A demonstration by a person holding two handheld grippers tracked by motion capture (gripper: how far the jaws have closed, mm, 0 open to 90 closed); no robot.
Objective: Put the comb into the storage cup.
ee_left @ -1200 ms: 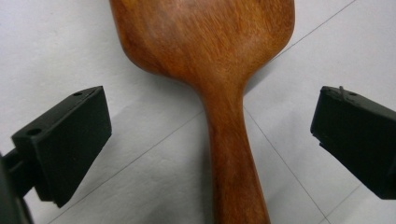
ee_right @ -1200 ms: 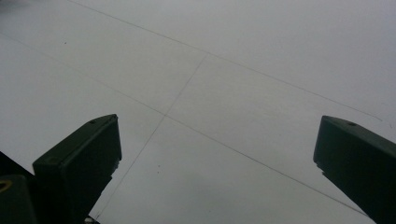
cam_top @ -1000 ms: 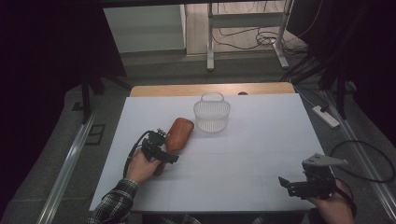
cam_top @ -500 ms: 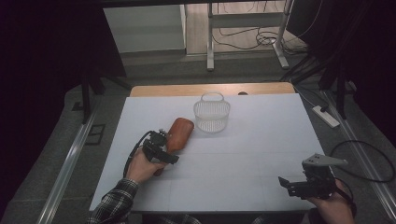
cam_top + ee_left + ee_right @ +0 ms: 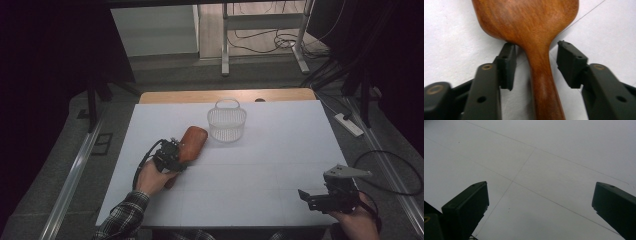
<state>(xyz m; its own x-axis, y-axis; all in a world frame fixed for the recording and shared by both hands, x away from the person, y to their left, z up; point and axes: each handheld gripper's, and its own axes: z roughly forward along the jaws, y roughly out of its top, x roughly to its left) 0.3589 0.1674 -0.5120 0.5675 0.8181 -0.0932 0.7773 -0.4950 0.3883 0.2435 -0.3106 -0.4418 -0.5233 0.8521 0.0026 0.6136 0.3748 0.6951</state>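
A person's left gripper (image 5: 535, 65) straddles the neck of a wooden spoon (image 5: 529, 27) lying on a white table (image 5: 280, 160), jaws spread and not touching it.

This looks like the approach to a grasp; next the jaws need to close squarely on the handle. A white wire basket (image 5: 227, 121) stands just beyond the spoon. The right gripper (image 5: 327, 197) hovers at the near right edge, jaws wide apart, holding nothing. No readable writing anywhere.

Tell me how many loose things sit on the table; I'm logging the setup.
2: a wooden spatula at left-centre between the open left hand-held gripper jaws, and a white basket beside it toward the far edge.
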